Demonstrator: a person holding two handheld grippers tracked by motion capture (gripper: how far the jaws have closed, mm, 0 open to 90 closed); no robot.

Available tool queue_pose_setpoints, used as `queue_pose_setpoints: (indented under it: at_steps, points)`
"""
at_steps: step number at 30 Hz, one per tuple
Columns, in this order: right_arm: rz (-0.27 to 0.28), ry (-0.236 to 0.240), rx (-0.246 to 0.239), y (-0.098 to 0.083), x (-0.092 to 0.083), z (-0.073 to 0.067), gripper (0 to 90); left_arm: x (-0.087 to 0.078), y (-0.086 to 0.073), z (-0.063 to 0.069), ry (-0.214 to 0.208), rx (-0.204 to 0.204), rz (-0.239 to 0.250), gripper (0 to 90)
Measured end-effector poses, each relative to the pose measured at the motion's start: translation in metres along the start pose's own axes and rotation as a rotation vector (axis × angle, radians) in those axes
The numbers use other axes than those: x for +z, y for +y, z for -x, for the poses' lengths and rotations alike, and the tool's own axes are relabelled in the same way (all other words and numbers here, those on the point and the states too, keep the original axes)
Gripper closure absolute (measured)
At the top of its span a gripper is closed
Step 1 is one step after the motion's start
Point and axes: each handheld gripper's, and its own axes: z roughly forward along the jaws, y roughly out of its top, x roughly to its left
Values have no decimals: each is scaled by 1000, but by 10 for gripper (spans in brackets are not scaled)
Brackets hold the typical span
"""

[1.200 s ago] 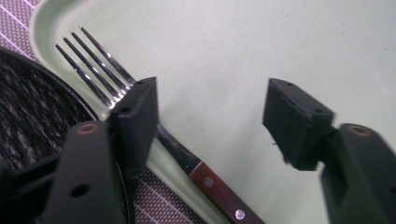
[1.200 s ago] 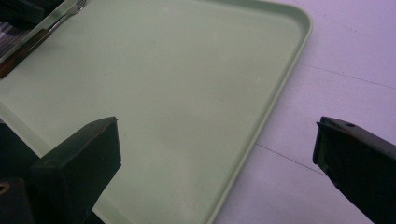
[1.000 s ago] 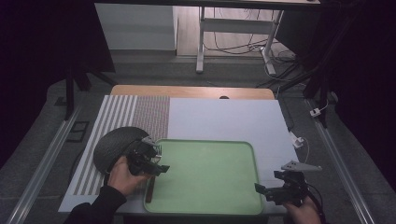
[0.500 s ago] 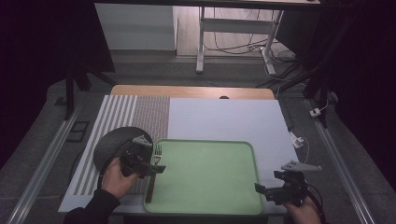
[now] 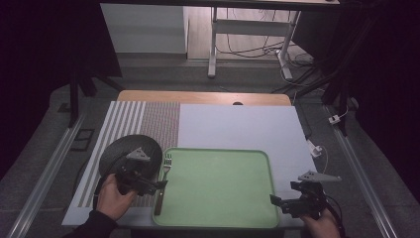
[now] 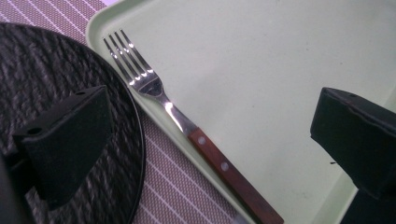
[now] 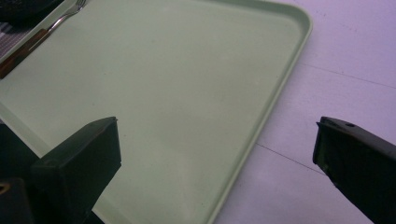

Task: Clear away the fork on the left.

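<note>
A fork (image 5: pixel 167 162) with a wooden handle lies along the left rim of the green tray (image 5: pixel 218 150), tines pointing away from me. A black round plate (image 5: pixel 121 148) sits just left of the tray. My left gripper (image 5: pixel 157 186) hovers over the plate's near right edge. Its jaws have just been opening and stand wide, and nothing is pressed between them. In the left gripper view the fork (image 6: pixel 187 130) lies below the gripper (image 6: pixel 210 100), between plate (image 6: pixel 56 60) and tray (image 6: pixel 261 70). My right gripper (image 5: pixel 278 202) is open at the tray's near right corner, above the tray (image 7: pixel 177 84) and white mat.
A striped placemat (image 5: pixel 124 119) lies under the plate, and a white mat (image 5: pixel 237 124) covers the rest of the table. A small white plug with a cable (image 5: pixel 317 148) rests past the mat's right edge. A metal desk frame (image 5: pixel 213 44) stands beyond the table.
My left gripper has drawn back to the left, off the tray's edge and over the plate. The fork has stayed on the tray rim. The right gripper has not moved.
</note>
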Motion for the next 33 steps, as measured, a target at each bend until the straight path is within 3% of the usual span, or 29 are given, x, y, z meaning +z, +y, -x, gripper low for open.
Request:
queue_pose_setpoints:
  at_steps: [23, 33]
  points:
    - [-3, 3, 7, 0, 0, 1, 9, -47, -49, -1, 17, -76, 132, 0]
    - [-22, -4, 2, 1, 2, 0, 9, -61, -73, 0, 43, -111, 161, 0]
